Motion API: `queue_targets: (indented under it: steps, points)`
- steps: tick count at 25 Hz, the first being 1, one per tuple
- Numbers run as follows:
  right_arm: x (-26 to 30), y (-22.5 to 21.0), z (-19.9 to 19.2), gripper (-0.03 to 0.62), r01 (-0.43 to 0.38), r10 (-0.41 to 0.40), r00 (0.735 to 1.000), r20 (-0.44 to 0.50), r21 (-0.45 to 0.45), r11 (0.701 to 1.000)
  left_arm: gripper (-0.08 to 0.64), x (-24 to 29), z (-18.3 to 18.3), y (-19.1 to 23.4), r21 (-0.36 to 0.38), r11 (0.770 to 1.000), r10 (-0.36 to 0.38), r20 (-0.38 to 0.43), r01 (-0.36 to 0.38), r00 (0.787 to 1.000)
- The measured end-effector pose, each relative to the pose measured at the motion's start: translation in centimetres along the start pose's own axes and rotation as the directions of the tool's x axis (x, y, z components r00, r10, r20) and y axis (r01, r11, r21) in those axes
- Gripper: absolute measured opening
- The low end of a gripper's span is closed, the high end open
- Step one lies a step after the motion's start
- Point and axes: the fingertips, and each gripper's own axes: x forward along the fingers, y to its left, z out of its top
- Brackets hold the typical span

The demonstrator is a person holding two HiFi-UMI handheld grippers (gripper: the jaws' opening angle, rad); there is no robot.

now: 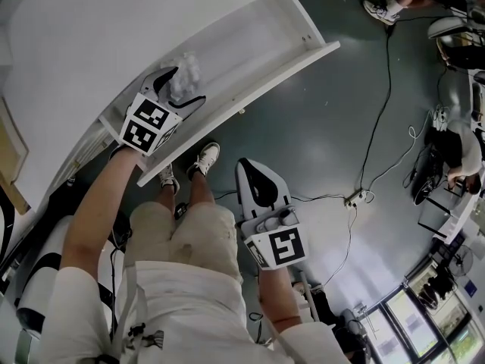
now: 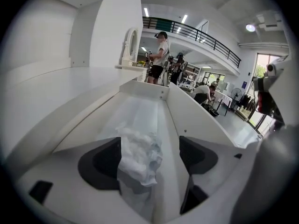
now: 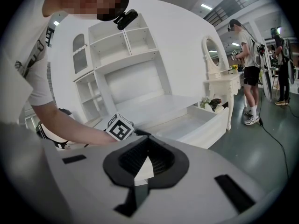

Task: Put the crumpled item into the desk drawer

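Left tool (image 1: 182,89) is released: jaws stand wide apart over the open drawer (image 1: 258,44), pointing into it. The crumpled item (image 1: 186,74), a white wad, sits between the jaws inside the drawer. In the left gripper view the crumpled item (image 2: 138,155) leans against the pad (image 2: 105,164) at that view's left, with a clear gap to the other pad, so no grip. Can't tell if the wad rests on the drawer bottom. Drawer (image 2: 196,120) is long, white and pulled out from the white table (image 1: 91,44); its side wall runs just beside the left tool (image 2: 149,157). Right tool (image 1: 258,177) is clenched, jaws together with nothing between them; it hangs over the grey floor (image 1: 341,127) just beside the person's leg, well apart from the drawer. The right gripper view confirms the right tool (image 3: 145,160) has its pads meeting and shows the left tool's marker cube (image 3: 120,127) at the drawer. The person's shoes (image 1: 204,158) stand under the drawer's front edge. A black cable (image 1: 379,120) runs across the floor. Another person (image 2: 161,55) stands in the background beyond the drawer.
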Motion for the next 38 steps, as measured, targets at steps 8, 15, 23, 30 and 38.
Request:
queue_targets:
  steps: [8,15,23,30,38]
  points:
    - [-0.9,1.9,0.6,0.009,0.007,-0.006,1.0,0.018,-0.009,1.0,0.381,-2.1,1.3,-0.2,-0.038,0.999,-0.008,0.048,0.009,0.999]
    - [-2.7,4.1,2.7,0.009,0.024,-0.021,0.998,0.061,-0.042,0.999,0.38,-6.5,2.1,-1.0,-0.048,0.999,0.024,0.099,-0.02,0.995]
    - [-3.7,6.8,4.6,0.009,0.028,-0.02,0.996,0.09,-0.084,0.996,0.313,-11.4,2.2,-1.4,-0.086,0.994,0.087,0.163,-0.074,0.983]
    - [-4.5,8.7,6.7,0.009,0.033,-0.016,0.993,0.119,-0.147,0.989,0.096,-16.2,2.8,0.3,-0.147,0.976,0.195,0.231,-0.164,0.953]
    - [-6.5,10.7,8.3,0.009,0.017,0.005,0.991,0.136,-0.162,0.987,0.015,-22.1,4.8,-1.7,-0.116,0.974,0.221,0.279,-0.196,0.935]
